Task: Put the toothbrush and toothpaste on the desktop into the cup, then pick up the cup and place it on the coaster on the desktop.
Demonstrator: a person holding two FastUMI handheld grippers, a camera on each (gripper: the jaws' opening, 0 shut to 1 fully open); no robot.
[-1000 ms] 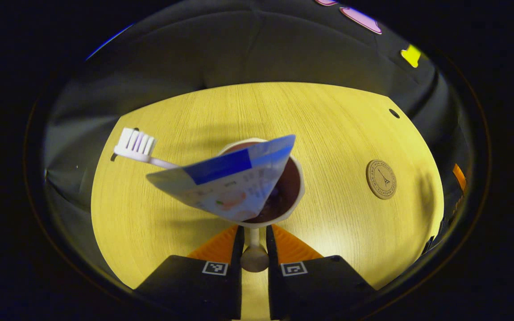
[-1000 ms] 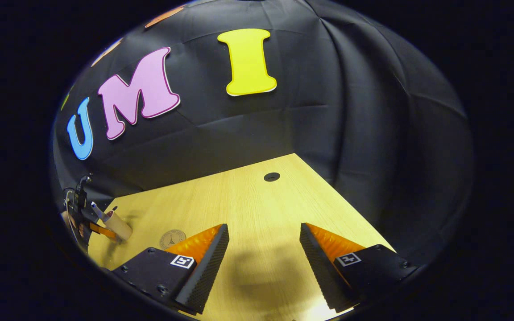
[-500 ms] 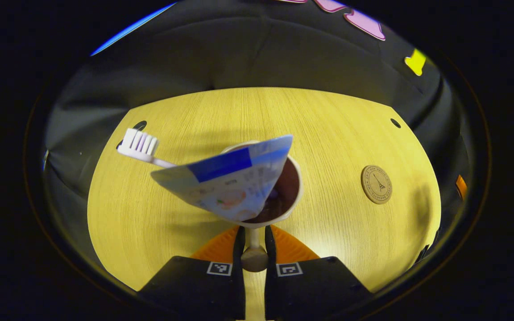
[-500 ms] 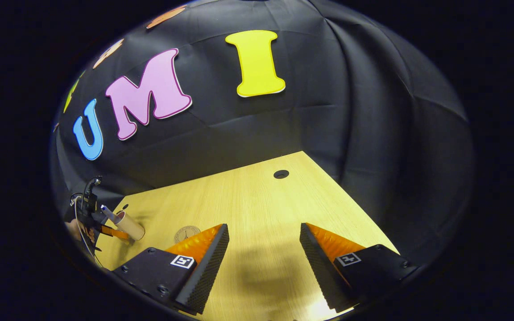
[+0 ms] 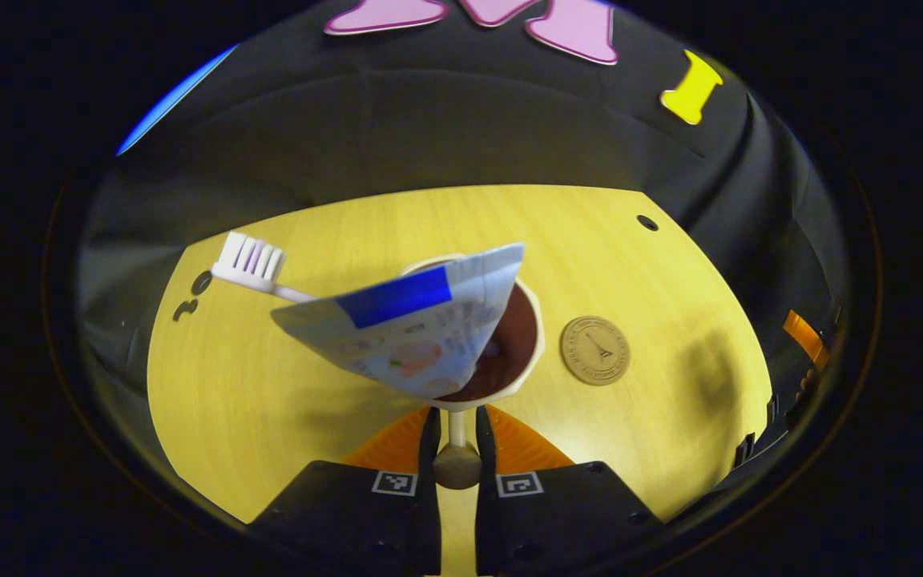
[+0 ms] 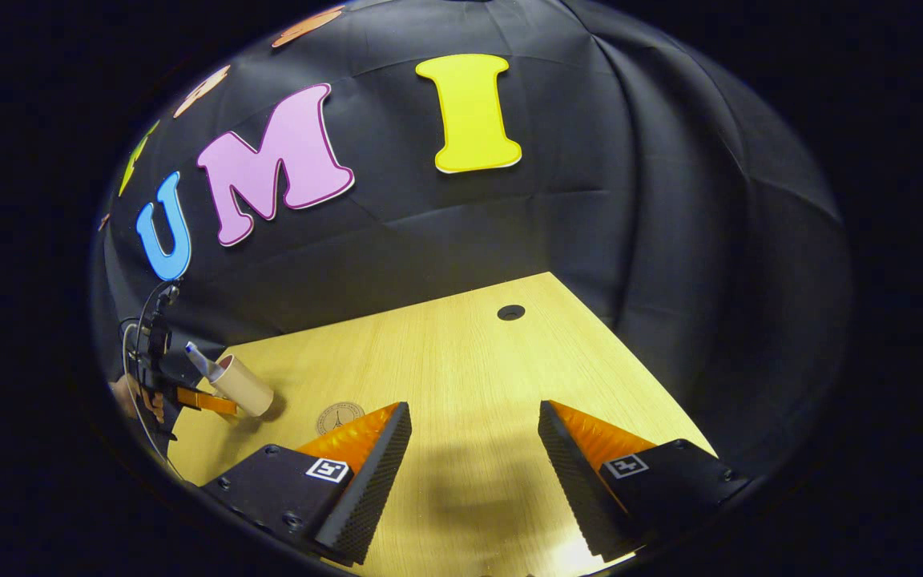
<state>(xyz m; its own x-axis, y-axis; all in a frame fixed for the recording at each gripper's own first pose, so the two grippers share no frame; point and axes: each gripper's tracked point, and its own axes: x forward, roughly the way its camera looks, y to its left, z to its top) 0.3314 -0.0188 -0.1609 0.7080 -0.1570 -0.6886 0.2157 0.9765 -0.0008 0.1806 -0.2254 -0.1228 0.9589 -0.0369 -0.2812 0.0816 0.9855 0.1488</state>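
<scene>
My left gripper (image 5: 455,418) is shut on the thin handle of the pale cup (image 5: 530,340), whose inside is dark. A white and blue toothpaste tube (image 5: 409,328) and a white toothbrush (image 5: 249,260) stick out of the cup towards the left. The round brown coaster (image 5: 594,350) lies on the wooden desk just right of the cup. In the right gripper view the cup (image 6: 247,386) leans, held by the far gripper (image 6: 203,399) at the left, with the coaster (image 6: 337,416) near it. My right gripper (image 6: 473,417) hangs open over the desk with nothing between its fingers.
The wooden desk (image 5: 269,401) ends at the black cloth wall behind. A small round hole (image 5: 647,222) sits near its far right corner, and the same hole (image 6: 510,312) appears in the right gripper view. A hand (image 6: 126,394) holds the far gripper.
My left gripper has carried the cup to the right, so the coaster now lies much closer to it. The right gripper has barely moved and stays open.
</scene>
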